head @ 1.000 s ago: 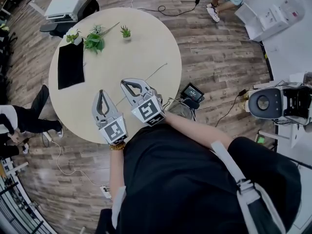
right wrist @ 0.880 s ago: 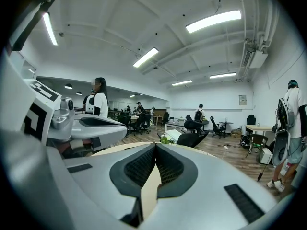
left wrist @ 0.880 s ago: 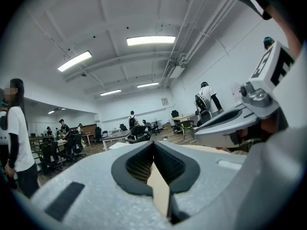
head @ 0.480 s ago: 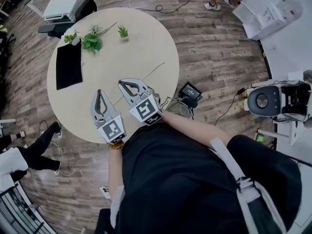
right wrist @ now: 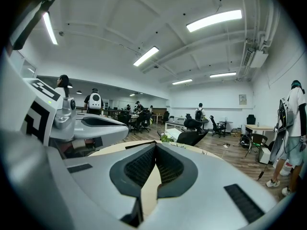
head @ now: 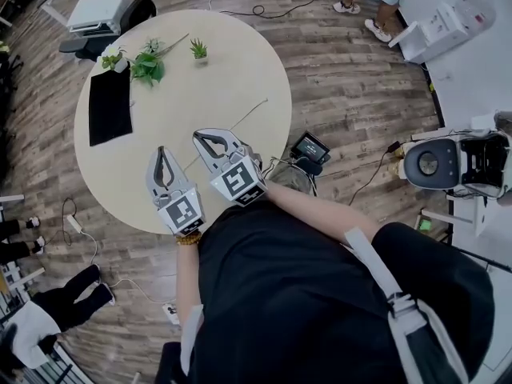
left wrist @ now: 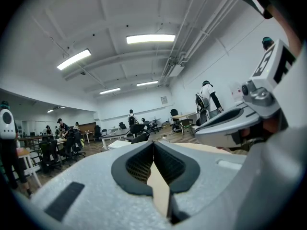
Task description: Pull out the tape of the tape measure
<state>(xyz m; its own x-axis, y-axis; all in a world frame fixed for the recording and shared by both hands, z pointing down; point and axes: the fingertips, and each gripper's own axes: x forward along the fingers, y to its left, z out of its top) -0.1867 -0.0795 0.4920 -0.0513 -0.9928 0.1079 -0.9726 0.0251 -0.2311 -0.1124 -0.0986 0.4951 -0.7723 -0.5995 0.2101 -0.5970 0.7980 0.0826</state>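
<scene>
The left tool (head: 162, 152) and right tool (head: 200, 137) are held closed on nothing over the counter (head: 232, 62). No tape measure case can be made out. A thin strip (head: 250, 114) beyond them may be its tape, which is judged springy and thin and best pinched at its end.

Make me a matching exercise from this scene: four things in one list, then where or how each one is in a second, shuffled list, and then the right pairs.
Things:
1. left gripper
2. black sheet
3. small potted plant
4. dark device

Place or state:
A. on the floor, right of the table
B. upright on the table's far side
C. jaws shut, above the table's near side
D. flat on the table's left side

Pairs: 1-C, 2-D, 3-B, 4-A
</scene>
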